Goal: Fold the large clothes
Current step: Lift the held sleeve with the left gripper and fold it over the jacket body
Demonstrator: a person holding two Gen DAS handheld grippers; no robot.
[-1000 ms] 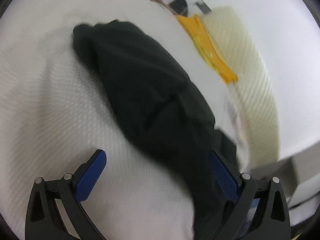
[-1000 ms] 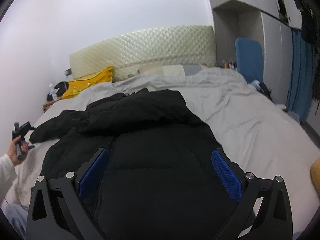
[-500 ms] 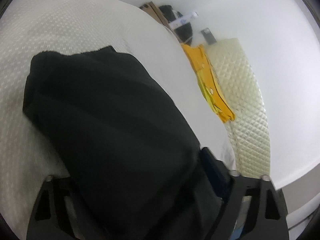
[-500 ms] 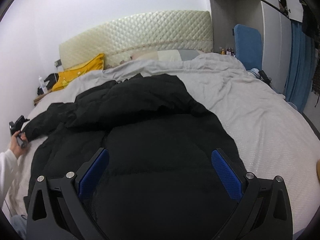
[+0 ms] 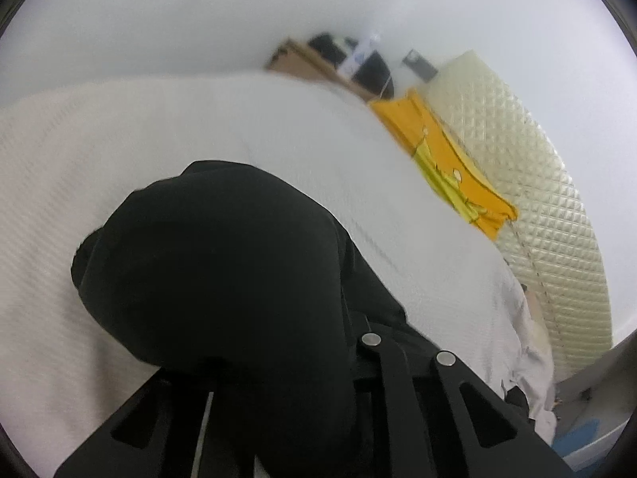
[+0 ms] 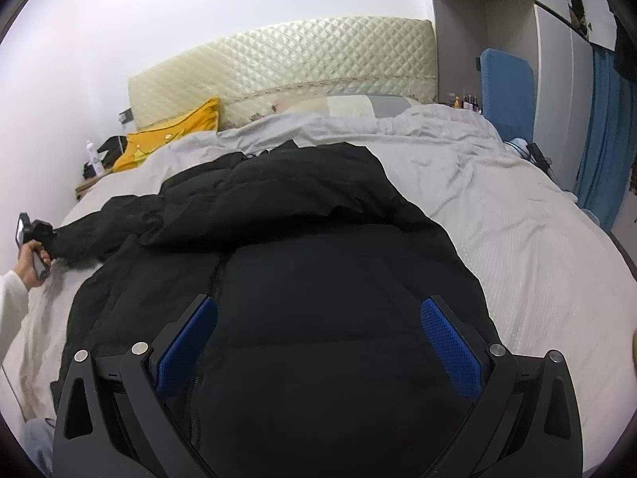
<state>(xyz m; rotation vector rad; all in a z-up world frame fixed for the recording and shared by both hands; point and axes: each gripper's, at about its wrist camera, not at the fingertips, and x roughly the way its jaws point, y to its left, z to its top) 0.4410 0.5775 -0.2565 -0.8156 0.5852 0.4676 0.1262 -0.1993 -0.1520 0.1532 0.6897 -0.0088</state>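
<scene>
A: Black puffer jacket [image 6: 302, 247] lies spread across the bed [image 6: 517, 239], hood end toward the quilted headboard [image 6: 278, 63], hem at the foot edge nearest us. One sleeve [image 6: 99, 227] runs out to the bed's left edge.

B: Our right tongs [image 6: 318, 338] hover over the jacket's lower panel, blue pads [image 6: 450, 338] well apart, nothing between them. Wide open.

A: Left tongs [image 5: 278, 358]?

B: The sleeve cuff [image 5: 223, 263] bulges over their front and hides the tips. The black frame arms sit close together with the cloth packed between them, so we note them as clamped on the sleeve. From the right wrist view, our left hand [image 6: 32, 255] sits at that cuff, by the left edge.

A: Yellow pillow [image 6: 171, 139] at the head-left corner, against the headboard.
</scene>
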